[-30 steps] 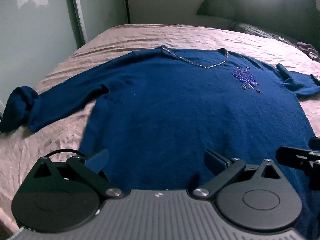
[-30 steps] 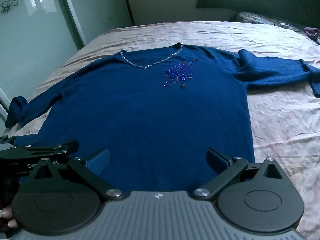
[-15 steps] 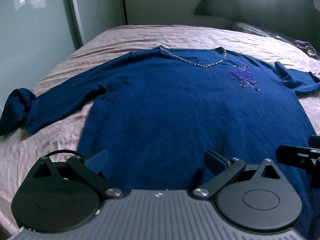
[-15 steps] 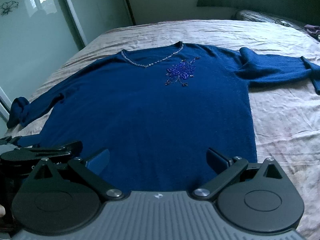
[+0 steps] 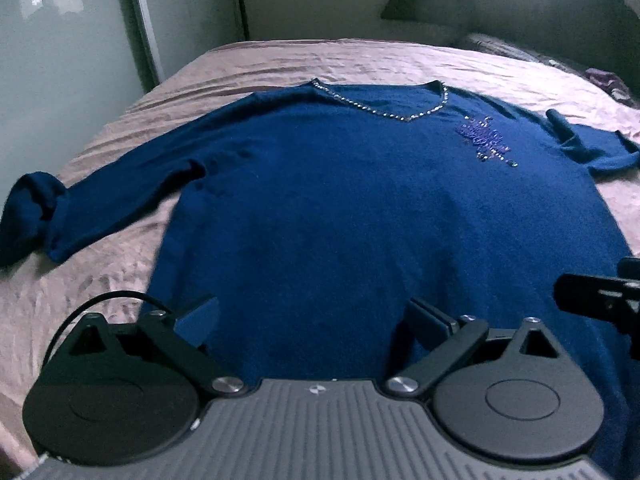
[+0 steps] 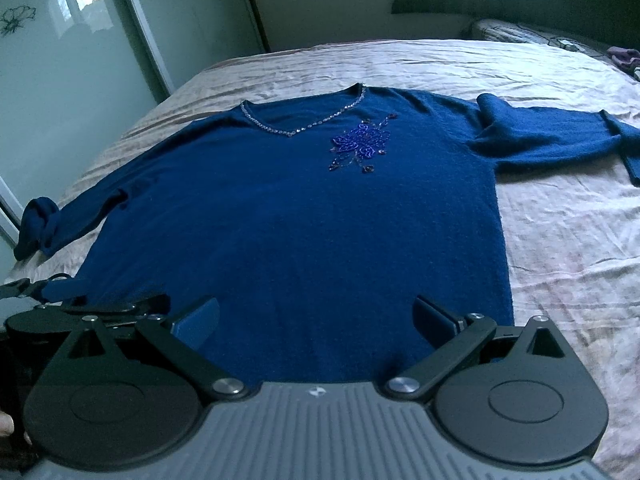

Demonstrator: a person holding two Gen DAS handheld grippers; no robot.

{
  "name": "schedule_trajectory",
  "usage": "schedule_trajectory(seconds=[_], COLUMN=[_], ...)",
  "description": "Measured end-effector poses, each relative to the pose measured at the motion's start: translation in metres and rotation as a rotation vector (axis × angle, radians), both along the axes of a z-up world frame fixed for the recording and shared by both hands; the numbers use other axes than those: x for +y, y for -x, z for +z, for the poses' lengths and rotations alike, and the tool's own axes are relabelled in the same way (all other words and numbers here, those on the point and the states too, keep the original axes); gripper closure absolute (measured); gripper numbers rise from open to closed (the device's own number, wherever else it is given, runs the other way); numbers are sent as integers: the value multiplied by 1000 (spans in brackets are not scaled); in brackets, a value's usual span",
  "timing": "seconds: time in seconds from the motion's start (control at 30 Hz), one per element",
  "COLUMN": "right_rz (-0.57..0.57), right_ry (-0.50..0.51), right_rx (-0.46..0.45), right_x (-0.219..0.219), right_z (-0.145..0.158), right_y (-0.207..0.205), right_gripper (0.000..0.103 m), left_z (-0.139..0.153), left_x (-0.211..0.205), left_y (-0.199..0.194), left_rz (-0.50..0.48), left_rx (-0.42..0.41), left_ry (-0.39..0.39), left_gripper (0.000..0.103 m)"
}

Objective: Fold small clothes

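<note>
Blue sweater lies flat, front up, on the pink bedspread; left gripper and right gripper hover spread apart above its hem.

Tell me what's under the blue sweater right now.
The blue sweater lies flat on the wrinkled pink bedspread, which shows all around it. Whatever lies beneath the body and sleeves is covered, so I cannot see it.

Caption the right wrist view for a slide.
Open right gripper poised over the hem of a blue beaded sweater laid flat on a pink bedspread.
</note>
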State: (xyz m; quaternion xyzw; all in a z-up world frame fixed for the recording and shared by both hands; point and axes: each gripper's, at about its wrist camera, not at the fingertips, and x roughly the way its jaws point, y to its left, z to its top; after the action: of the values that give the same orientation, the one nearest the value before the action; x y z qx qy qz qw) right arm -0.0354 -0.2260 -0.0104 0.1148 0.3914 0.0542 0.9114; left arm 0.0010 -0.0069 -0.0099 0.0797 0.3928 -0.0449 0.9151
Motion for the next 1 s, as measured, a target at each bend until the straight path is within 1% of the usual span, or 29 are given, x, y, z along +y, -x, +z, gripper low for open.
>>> schedule_trajectory(seconds=[0.17,0.37,0.8,1.0], right_rz=[1,5,11,16], right_ry=[-2,-2,19,16], right_rx=[-2,-12,-41,-47], right_x=[-1,-1,-2,-4], right_z=[0,0,1,2], right_y=[0,1,4,5], right_gripper=[0,0,0,0], left_z=[1,3,3,2], left_x=[0,-6,-6,-9], left_y=[3,9,7,5], left_rz=[-11,-24,-29,-32], left_rx=[-17,-52,-47,-39], left_ry=[4,-38,-22,-31], left_gripper=[6,5,4,3])
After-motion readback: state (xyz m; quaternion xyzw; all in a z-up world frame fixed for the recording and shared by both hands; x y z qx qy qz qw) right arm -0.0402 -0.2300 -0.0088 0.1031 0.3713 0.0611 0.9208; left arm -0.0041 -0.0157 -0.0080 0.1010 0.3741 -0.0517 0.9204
